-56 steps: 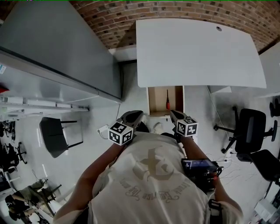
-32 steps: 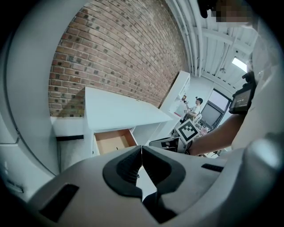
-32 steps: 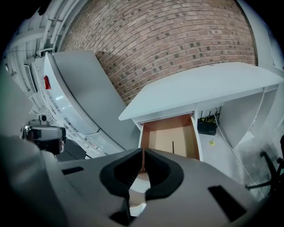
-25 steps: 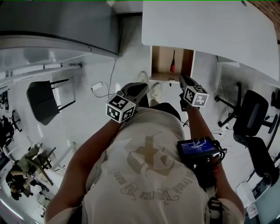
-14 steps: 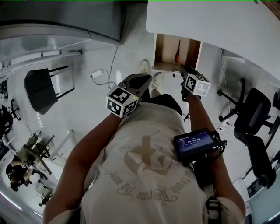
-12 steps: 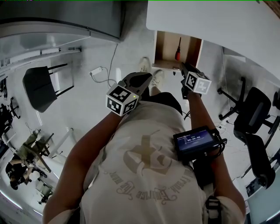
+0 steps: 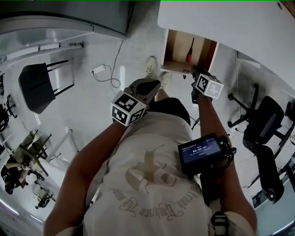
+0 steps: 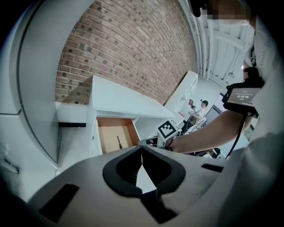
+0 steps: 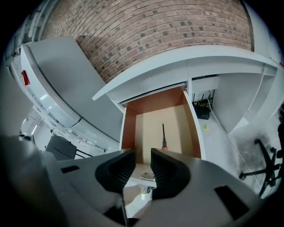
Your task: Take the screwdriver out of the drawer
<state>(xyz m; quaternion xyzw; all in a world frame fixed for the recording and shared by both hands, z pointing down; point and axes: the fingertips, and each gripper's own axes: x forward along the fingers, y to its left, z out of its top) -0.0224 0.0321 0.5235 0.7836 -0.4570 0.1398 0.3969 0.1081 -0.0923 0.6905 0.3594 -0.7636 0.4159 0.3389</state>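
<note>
The wooden drawer [image 7: 176, 42] stands pulled out from under the white desk [image 7: 230, 23]. In it lies the screwdriver [image 7: 189, 51], red handle toward me, also in the right gripper view as the screwdriver [image 9: 163, 136] on the drawer [image 9: 151, 119] floor. My right gripper [image 7: 194, 70] hovers just before the drawer's front edge, jaws a little apart and empty [image 9: 139, 162]. My left gripper [image 7: 153, 84] hangs farther back and to the left, over the floor, its jaws [image 8: 142, 153] touching with nothing held. From there the drawer [image 8: 108, 135] and screwdriver [image 8: 119, 142] show far off.
Black office chairs [image 7: 260, 120] stand right of the drawer, another chair [image 7: 34, 85] far left. A cable with a plug [image 7: 99, 70] lies on the floor. A grey cabinet [image 7: 69, 14] is at the upper left. A screen device [image 7: 203, 154] hangs at the person's waist.
The person has stepped closer to the desk. The right gripper has come up to the drawer's front edge; the left gripper has stayed back. The screwdriver has not moved.
</note>
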